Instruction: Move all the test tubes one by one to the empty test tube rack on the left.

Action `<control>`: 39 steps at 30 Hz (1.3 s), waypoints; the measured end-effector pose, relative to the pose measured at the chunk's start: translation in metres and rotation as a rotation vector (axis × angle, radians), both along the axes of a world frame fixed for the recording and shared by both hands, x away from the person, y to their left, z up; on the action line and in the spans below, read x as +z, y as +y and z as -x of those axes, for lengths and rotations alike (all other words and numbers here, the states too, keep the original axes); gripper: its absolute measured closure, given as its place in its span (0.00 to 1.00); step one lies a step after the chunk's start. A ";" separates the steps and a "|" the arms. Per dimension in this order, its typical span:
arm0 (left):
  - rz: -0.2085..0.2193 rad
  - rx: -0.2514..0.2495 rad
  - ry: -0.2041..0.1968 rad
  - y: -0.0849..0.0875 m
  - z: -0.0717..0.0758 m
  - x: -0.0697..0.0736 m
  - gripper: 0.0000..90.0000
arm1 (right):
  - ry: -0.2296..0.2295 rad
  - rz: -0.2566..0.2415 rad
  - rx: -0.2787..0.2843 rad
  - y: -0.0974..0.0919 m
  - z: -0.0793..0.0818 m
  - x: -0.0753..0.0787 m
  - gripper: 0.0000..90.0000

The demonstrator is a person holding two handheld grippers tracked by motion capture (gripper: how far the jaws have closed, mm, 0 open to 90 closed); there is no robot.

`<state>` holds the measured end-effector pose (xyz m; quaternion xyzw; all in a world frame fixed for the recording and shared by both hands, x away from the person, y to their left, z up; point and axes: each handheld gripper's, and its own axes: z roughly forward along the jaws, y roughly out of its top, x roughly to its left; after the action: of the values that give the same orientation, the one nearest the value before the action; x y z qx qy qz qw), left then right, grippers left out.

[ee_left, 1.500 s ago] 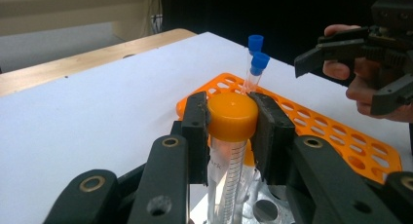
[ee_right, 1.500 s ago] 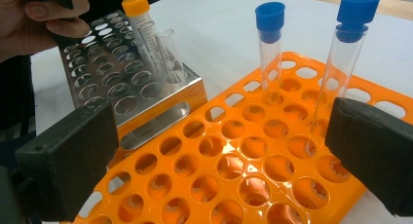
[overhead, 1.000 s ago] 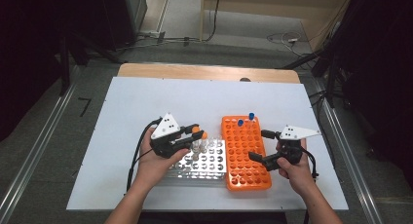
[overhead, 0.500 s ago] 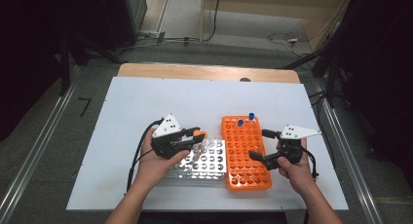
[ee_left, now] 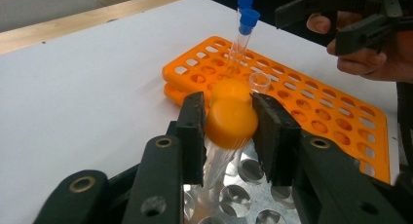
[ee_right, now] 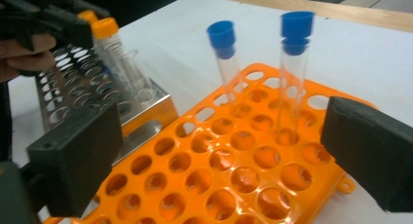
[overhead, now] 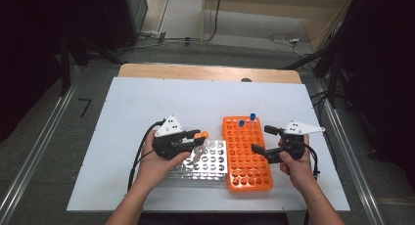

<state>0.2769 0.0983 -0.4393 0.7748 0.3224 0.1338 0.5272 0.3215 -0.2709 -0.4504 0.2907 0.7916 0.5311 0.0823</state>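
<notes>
two racks sit side by side on the white table: a metal rack on the left and an orange rack touching its right edge. the left gripper hovers over the far end of the metal rack, its jaws on either side of the orange cap of a clear tube that stands tilted in one of the metal rack's holes. those jaws have just been opening; a thin gap shows between each pad and the cap, so the tube is let go, though it is between them. a second orange-capped tube stands just behind it, and an uncapped clear tube beside that. the right gripper is held over the orange rack, jaws spread wide with nothing between them. two blue-capped tubes stand upright in holes at the far end of the orange rack, near each other.
</notes>
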 end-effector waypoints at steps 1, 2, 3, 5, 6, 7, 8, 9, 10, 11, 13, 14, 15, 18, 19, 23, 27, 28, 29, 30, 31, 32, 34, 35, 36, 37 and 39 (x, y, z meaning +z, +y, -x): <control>0.001 -0.001 0.002 0.000 0.000 0.000 0.70 | 0.000 -0.005 -0.006 -0.001 -0.002 -0.001 0.02; 0.003 -0.004 0.002 0.000 0.000 0.000 0.70 | 0.005 -0.005 -0.015 -0.001 -0.004 -0.001 0.03; 0.005 -0.008 0.002 0.000 0.001 0.000 0.69 | 0.003 -0.007 -0.023 -0.001 -0.006 -0.002 0.04; 0.020 -0.011 0.005 0.000 0.001 0.000 0.64 | 0.012 -0.008 -0.037 -0.001 -0.010 -0.004 0.06; 0.027 -0.013 0.004 0.001 0.002 0.001 0.62 | 0.014 -0.009 -0.039 -0.001 -0.011 -0.005 0.07; 0.034 -0.011 0.002 0.001 0.002 0.001 0.59 | 0.019 -0.008 -0.052 0.000 -0.013 -0.006 0.10; 0.042 -0.011 0.000 0.002 0.003 0.002 0.55 | 0.020 -0.004 -0.062 0.000 -0.015 -0.007 0.13; 0.051 -0.007 -0.002 0.003 0.004 0.003 0.51 | 0.021 0.001 -0.075 0.001 -0.017 -0.008 0.15; 0.062 -0.006 -0.005 0.004 0.005 0.004 0.47 | 0.022 0.010 -0.091 0.002 -0.019 -0.009 0.18; 0.075 -0.005 -0.005 0.004 0.005 0.005 0.43 | 0.027 0.022 -0.108 0.004 -0.020 -0.011 0.22; 0.094 0.000 -0.010 0.007 0.008 0.007 0.36 | 0.032 0.040 -0.137 0.006 -0.024 -0.013 0.30; 0.102 0.004 -0.012 0.009 0.010 0.008 0.32 | 0.035 0.044 -0.144 0.007 -0.026 -0.015 0.33; 0.113 0.005 -0.014 0.011 0.011 0.009 0.29 | 0.042 0.051 -0.156 0.008 -0.027 -0.016 0.36; 0.136 0.016 -0.010 0.016 0.014 0.010 0.19 | 0.034 0.078 -0.173 0.012 -0.033 -0.020 0.43; 0.138 0.019 -0.012 0.017 0.015 0.010 0.16 | 0.029 0.083 -0.173 0.014 -0.034 -0.021 0.46; 0.155 0.041 0.001 0.022 0.018 0.011 0.07 | 0.014 0.088 -0.156 0.020 -0.036 -0.024 0.55; 0.162 0.043 0.004 0.025 0.019 0.009 0.00 | 0.014 0.090 -0.146 0.022 -0.037 -0.026 0.64; 0.167 0.037 0.003 0.026 0.019 0.009 0.00 | 0.011 0.091 -0.144 0.023 -0.037 -0.027 0.66; 0.172 0.034 0.002 0.027 0.019 0.010 0.00 | 0.009 0.096 -0.143 0.023 -0.036 -0.027 0.69; 0.174 0.033 0.000 0.027 0.019 0.010 0.00 | 0.005 0.097 -0.141 0.024 -0.036 -0.028 0.71; 0.176 0.034 0.000 0.027 0.019 0.010 0.00 | -0.001 0.102 -0.140 0.025 -0.036 -0.028 0.75; 0.175 0.036 -0.001 0.027 0.019 0.010 0.00 | -0.007 0.107 -0.141 0.026 -0.035 -0.028 0.77; 0.174 0.037 -0.001 0.027 0.019 0.010 0.00 | -0.011 0.118 -0.155 0.027 -0.034 -0.028 0.79; 0.171 0.039 -0.003 0.027 0.019 0.011 0.00 | -0.013 0.115 -0.162 0.027 -0.034 -0.028 0.81; 0.172 0.040 -0.005 0.027 0.019 0.011 0.00 | -0.022 0.112 -0.175 0.026 -0.033 -0.027 0.83; 0.174 0.040 -0.006 0.026 0.019 0.011 0.00 | -0.025 0.103 -0.177 0.025 -0.034 -0.026 0.83; 0.173 0.042 -0.009 0.026 0.019 0.011 0.00 | -0.029 0.079 -0.180 0.022 -0.033 -0.024 0.83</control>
<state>0.2581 0.1243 -0.4281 0.7186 0.3465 0.1200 0.5909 0.3544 -0.2488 -0.4740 0.3495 0.7814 0.4940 0.1526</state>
